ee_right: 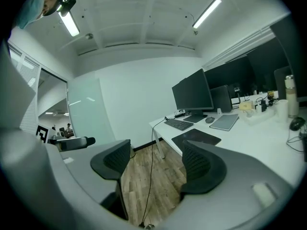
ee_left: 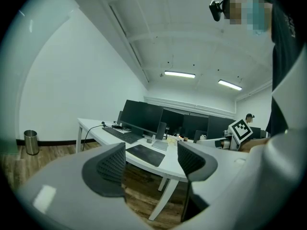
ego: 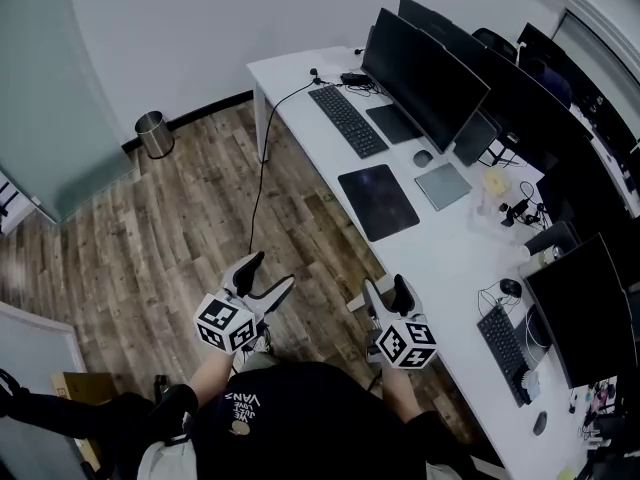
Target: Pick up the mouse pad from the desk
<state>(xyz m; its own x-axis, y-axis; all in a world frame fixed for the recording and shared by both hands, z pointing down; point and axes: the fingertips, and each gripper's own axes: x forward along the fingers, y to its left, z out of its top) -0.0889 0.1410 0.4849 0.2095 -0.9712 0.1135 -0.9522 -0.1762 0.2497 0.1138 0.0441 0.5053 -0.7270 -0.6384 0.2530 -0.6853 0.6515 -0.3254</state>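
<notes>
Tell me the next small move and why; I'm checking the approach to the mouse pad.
Probably bring the right gripper forward to the near edge of the mouse pad. It is open and empty, short of the pad, which lies flat on the desk, nearer to it than to the left gripper.

A long white counter (ego: pixel 440 258) stands on a wood-plank floor (ego: pixel 200 228). On it, a dark mouse pad (ego: pixel 378 201) lies near the front edge. A black keyboard (ego: pixel 348 120) sits farther along, and a small mouse (ego: pixel 423 157) lies beside a flat grey slab (ego: pixel 443 185) (tablet or notebook, unclear). Dark monitors (ego: pixel 425 78) stand behind, and a second keyboard (ego: pixel 508 340) lies at the near end.
</notes>
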